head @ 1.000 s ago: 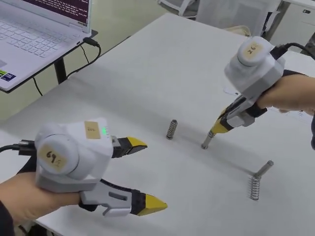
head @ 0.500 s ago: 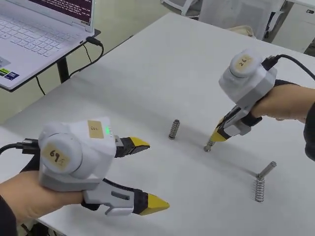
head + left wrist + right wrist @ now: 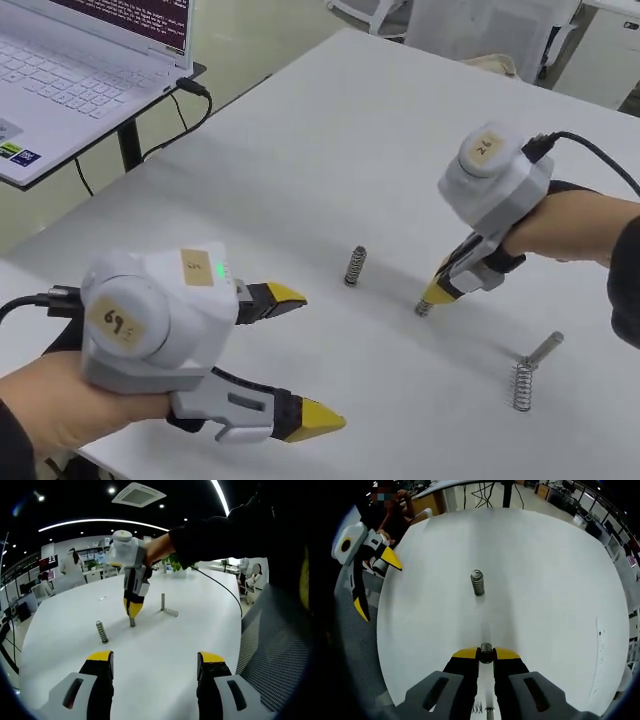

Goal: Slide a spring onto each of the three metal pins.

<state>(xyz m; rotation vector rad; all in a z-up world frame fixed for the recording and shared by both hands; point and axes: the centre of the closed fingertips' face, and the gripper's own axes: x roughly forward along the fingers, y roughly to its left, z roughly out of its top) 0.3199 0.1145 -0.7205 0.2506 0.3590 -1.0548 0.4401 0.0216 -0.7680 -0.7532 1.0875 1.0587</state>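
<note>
The spring [image 3: 425, 306] pinched tight in the right hand-held gripper [image 3: 432, 297] could tip or shoot away across the table [image 3: 330, 130] if the grip slips. Nearest, the left hand-held gripper [image 3: 315, 358] hangs wide open. A loose spring [image 3: 519, 385] lies just beside its pin [image 3: 541, 347], right of the pinched one; an upright spring [image 3: 353, 265] stands beyond

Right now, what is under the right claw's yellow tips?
A short coiled metal spring pokes out below the right claw, its bottom end on the white table. The tips cover its upper part, so any pin inside is hidden.
</note>
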